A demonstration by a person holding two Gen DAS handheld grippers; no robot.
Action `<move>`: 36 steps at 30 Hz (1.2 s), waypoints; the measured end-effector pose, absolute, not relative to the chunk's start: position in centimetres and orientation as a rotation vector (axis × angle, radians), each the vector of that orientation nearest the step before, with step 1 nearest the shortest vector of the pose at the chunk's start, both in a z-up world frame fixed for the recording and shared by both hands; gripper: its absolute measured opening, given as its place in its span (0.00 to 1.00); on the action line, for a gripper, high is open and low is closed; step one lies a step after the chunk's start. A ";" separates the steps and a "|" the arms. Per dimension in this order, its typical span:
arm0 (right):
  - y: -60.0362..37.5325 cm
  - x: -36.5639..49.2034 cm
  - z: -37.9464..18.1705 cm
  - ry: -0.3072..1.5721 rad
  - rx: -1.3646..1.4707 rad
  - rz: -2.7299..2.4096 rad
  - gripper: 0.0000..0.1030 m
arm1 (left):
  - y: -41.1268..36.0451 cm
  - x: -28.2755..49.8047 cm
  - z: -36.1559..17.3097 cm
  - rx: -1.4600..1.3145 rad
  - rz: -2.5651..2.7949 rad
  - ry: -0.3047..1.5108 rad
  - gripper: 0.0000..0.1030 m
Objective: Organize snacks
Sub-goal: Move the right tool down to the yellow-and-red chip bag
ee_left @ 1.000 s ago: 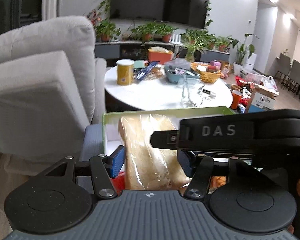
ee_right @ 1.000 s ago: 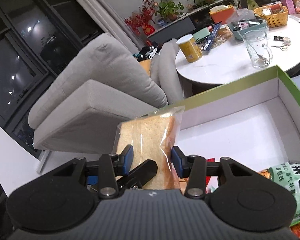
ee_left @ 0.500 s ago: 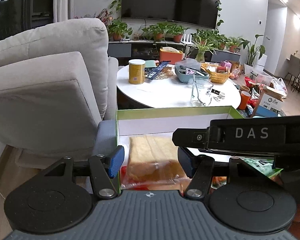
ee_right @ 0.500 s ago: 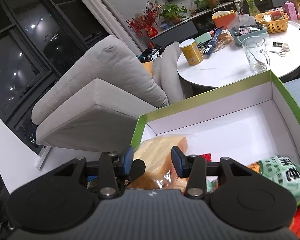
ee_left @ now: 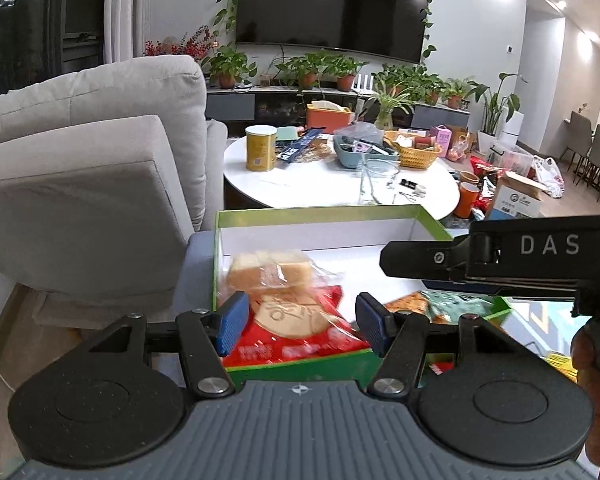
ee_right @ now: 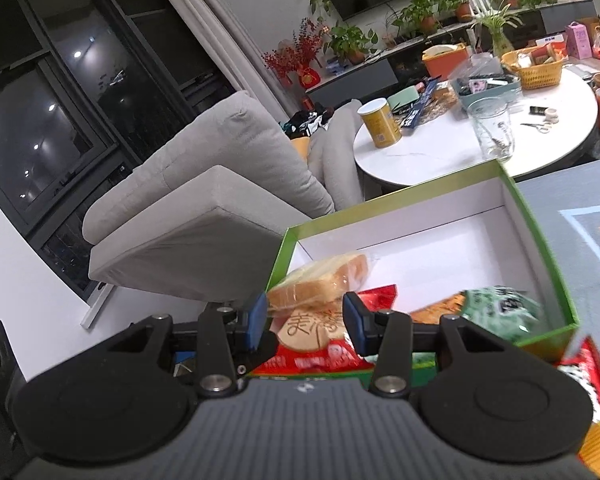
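A bagged bread loaf (ee_left: pixel 270 270) lies in the near left corner of the green box (ee_left: pixel 320 213), resting on a red snack bag (ee_left: pixel 296 332). In the right wrist view the bread (ee_right: pixel 320 280) lies partly on the red bag (ee_right: pixel 320 344), next to a green snack bag (ee_right: pixel 500 312). My left gripper (ee_left: pixel 298 322) is open and empty above the box's near edge. My right gripper (ee_right: pixel 305 322) is open and empty just behind the bread. The right gripper's body (ee_left: pixel 500 256) crosses the left wrist view on the right.
A grey sofa (ee_left: pixel 92 184) stands left of the box. Behind it a round white table (ee_left: pixel 340 184) holds a yellow can (ee_left: pixel 261 148), a glass jar (ee_left: pixel 374 180) and baskets. More snack bags (ee_right: pixel 588 392) lie outside the box at the lower right.
The right gripper lowered the bread into the box, opened and let it go. Both grippers have pulled back from the bread, which now lies flat on the red bag.
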State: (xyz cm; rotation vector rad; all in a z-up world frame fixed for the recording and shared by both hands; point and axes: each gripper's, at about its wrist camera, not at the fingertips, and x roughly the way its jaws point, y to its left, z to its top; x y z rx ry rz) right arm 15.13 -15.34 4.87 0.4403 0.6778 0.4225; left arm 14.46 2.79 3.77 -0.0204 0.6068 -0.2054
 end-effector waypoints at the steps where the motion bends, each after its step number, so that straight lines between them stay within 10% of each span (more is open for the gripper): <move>1: -15.7 14.8 4.9 0.679 0.442 0.414 0.48 | 2.6 14.0 3.8 -0.024 -0.211 0.606 0.55; 36: -28.2 7.7 -2.2 0.755 0.577 0.189 0.62 | -6.3 8.8 0.7 0.052 -0.332 0.719 0.56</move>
